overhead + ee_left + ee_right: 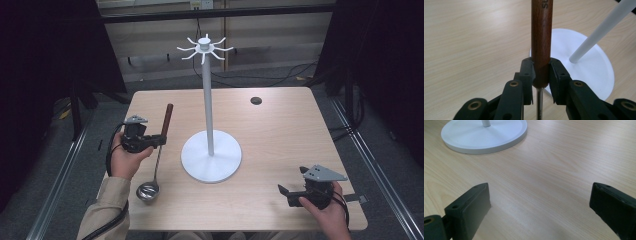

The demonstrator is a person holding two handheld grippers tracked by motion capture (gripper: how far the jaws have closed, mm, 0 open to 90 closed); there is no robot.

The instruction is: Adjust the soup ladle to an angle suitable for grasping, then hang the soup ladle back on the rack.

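A metal ladle (148,190) with a dark wooden handle (167,117) lies along the table's left side, bowl toward the front edge. My left gripper (161,140) is shut on the ladle where the wooden handle (541,42) meets the thin metal shaft. A white stand (210,159) with a round base, a tall pole and hook arms at the top (204,49) rises at the table's middle. My right gripper (286,194) rests open near the front right, nothing between its jaws, facing the stand's base (484,137).
A small dark round hole (256,100) sits in the tabletop at the back right. The wooden table (280,135) is bare to the right of the stand. Cables trail on the floor behind the table.
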